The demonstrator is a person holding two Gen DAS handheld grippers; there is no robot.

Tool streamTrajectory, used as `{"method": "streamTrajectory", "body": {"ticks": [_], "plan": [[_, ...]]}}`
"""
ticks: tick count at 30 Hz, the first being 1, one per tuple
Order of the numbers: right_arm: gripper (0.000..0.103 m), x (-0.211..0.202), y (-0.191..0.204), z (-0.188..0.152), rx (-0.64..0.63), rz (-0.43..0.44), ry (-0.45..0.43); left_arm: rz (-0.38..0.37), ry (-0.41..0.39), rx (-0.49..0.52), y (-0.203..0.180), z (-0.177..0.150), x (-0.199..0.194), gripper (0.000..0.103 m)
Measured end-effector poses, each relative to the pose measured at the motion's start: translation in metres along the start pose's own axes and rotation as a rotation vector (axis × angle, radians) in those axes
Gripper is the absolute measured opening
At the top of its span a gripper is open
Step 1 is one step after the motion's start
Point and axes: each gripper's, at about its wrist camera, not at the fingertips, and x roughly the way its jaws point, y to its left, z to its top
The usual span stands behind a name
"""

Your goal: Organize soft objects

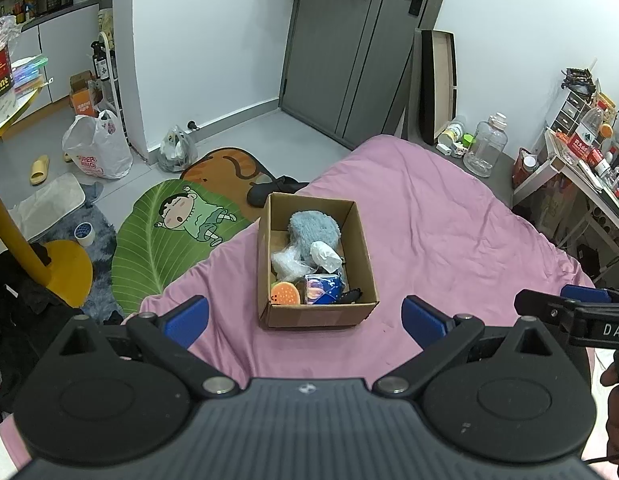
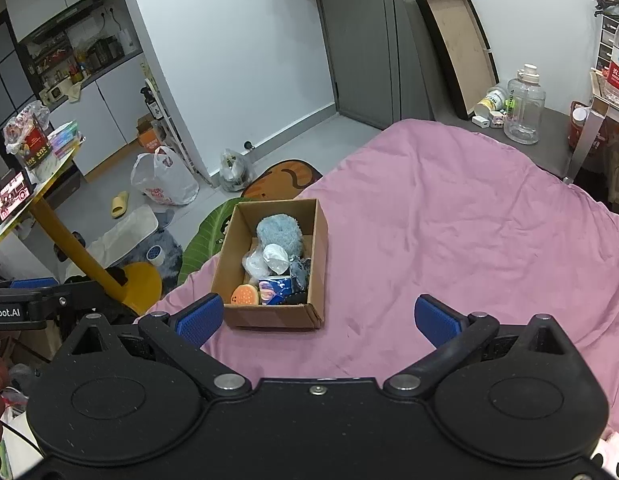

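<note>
On the far left a yellow pole (image 2: 75,250) stands on the floor. Next to it lies a green leaf mat (image 1: 169,236) with a cartoon child on it. A pink bed (image 1: 449,240) fills most of the room to the right.

The left hand-held gripper (image 1: 305,316) hangs over the near edge of the bed. Its two blue pads are wide apart, and it holds nothing. The box (image 1: 269,248) sits on the bed at 12 o'clock from this gripper, near the left edge of the bed.

The box is brown card and its top is open. Soft things are packed inside. A fluffy blue toy (image 1: 314,229) is at the far end. In front of it sit a clear bag (image 1: 287,265) and a white wad (image 1: 326,255), side by side. At the near end are an orange burger toy (image 1: 284,293) on the left and a blue pack (image 1: 324,289) on the right.

The right hand-held gripper (image 2: 319,316) is over the bed too. Its blue pads are also wide apart, and it is empty. From here the box is at 11 o'clock, just past the left pad.

On the far right, a big clear jug (image 2: 525,108) stands on the floor past the bed.
</note>
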Motion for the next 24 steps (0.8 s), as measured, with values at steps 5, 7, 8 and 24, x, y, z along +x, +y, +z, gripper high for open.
{"method": "streamTrajectory", "body": {"ticks": [5,7,8,24], "plan": [[0.103,0.0010,-0.0002,0.0011,-0.005,0.003,0.007,0.000,-0.005,0.006,0.0006,0.0044,-0.0001,0.102],[0.103,0.0004,0.0000,0.0007,-0.004,0.004,0.004,0.000,-0.005,0.005,0.0001,0.0056,0.0002,0.102],[0.103,0.0005,0.0001,0.0008,-0.004,0.005,0.003,0.001,-0.005,0.004,0.0004,0.0058,0.0002,0.102],[0.103,-0.0002,0.0044,0.0029,-0.021,0.016,-0.005,0.023,-0.021,0.002,-0.0006,0.0078,-0.0071,0.102]]}}
